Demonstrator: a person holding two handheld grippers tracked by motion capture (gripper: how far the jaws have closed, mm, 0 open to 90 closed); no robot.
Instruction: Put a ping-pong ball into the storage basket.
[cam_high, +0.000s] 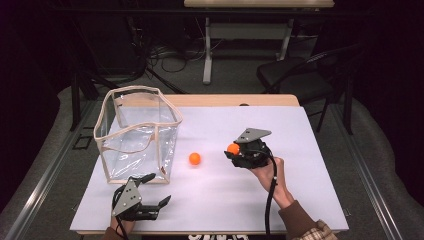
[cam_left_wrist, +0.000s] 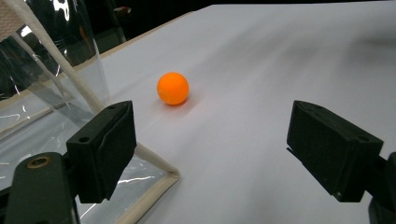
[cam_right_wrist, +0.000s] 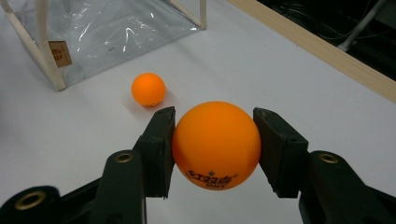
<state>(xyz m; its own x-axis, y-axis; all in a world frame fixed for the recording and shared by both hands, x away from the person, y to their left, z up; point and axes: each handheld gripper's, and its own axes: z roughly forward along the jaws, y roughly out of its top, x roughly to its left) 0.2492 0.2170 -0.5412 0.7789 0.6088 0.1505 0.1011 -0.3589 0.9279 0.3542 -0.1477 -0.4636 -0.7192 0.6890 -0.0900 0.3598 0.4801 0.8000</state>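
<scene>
My right gripper (cam_high: 233, 150) is shut on an orange ball (cam_high: 233, 148), held a little above the white table sheet; in the right gripper view that printed ball (cam_right_wrist: 216, 144) sits squeezed between both jaws. A second orange ball (cam_high: 194, 159) lies loose on the sheet, left of the held one, also seen in both gripper views (cam_left_wrist: 173, 88) (cam_right_wrist: 148, 89). My left gripper (cam_high: 159, 189) rests near the front edge, jaws wide open (cam_left_wrist: 212, 154) with nothing between them. A clear plastic bag with beige trim (cam_high: 137, 132) stands open at the left.
The white sheet (cam_high: 300, 150) covers a wooden table whose far edge (cam_high: 235, 100) shows. The bag's lower corner (cam_left_wrist: 159, 179) lies just beside my left gripper's jaw. A black chair (cam_high: 305, 75) and a desk frame stand beyond the table.
</scene>
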